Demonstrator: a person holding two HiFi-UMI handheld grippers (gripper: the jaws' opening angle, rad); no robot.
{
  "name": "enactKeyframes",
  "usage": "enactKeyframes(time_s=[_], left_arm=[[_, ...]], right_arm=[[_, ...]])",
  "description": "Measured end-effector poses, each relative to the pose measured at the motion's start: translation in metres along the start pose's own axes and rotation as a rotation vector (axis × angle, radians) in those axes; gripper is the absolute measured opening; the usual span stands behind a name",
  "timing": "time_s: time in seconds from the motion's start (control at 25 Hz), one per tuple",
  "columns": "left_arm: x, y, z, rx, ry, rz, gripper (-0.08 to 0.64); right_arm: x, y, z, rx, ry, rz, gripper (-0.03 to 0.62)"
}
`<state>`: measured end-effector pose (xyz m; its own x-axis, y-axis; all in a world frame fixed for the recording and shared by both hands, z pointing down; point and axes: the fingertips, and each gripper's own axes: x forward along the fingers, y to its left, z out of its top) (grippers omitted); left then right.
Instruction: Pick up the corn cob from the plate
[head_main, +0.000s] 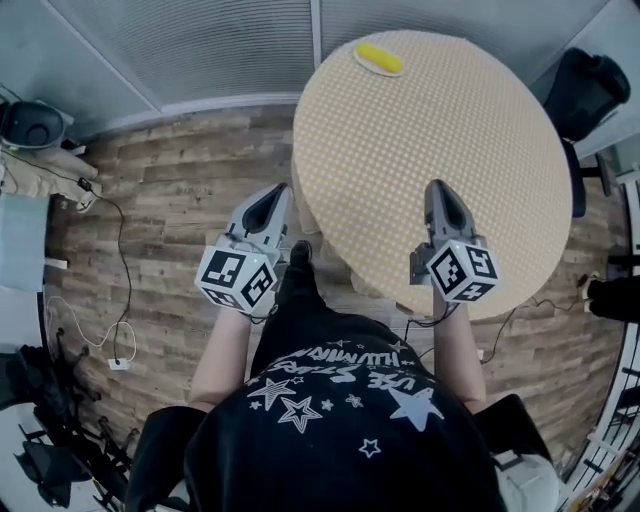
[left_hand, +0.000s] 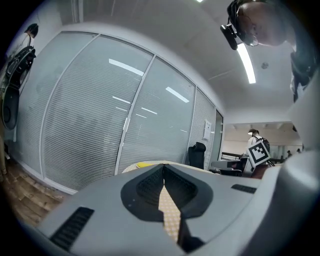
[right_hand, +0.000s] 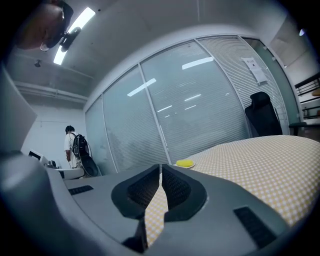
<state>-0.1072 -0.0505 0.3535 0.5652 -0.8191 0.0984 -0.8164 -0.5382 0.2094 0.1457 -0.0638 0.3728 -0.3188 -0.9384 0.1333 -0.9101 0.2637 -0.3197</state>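
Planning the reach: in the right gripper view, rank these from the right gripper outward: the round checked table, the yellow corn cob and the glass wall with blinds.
1. Round checked table, beneath and ahead of the right gripper.
2. Yellow corn cob, at the table's far edge.
3. Glass wall with blinds, behind the table.

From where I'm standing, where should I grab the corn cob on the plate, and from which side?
Probably grip the corn cob at its middle, jaws across its narrow width, coming from your near side. It lies flat on the plate, long axis slanted. The right gripper is shut; open it first.
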Motion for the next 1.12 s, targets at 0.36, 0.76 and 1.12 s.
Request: enactKeyframes(time_s=[0.36,0.76,1.12], left_arm=[[0.077,0.073,0.028,0.017,0.047,-0.106,0.006],[0.131,0.132,0.034,0.007,0.107,-0.207,0.006],[0.155,0.117,0.040,0.026,0.103,-0.263,0.006]], right_arm=[[0.091,0.010,0.014,0.030,-0.005,-0.073,0.032],[0.159,0.024,0.015,0.052,0.009,-0.157,0.032],[0.157,0.028,0.014,0.081,-0.014,-0.159,0.032]])
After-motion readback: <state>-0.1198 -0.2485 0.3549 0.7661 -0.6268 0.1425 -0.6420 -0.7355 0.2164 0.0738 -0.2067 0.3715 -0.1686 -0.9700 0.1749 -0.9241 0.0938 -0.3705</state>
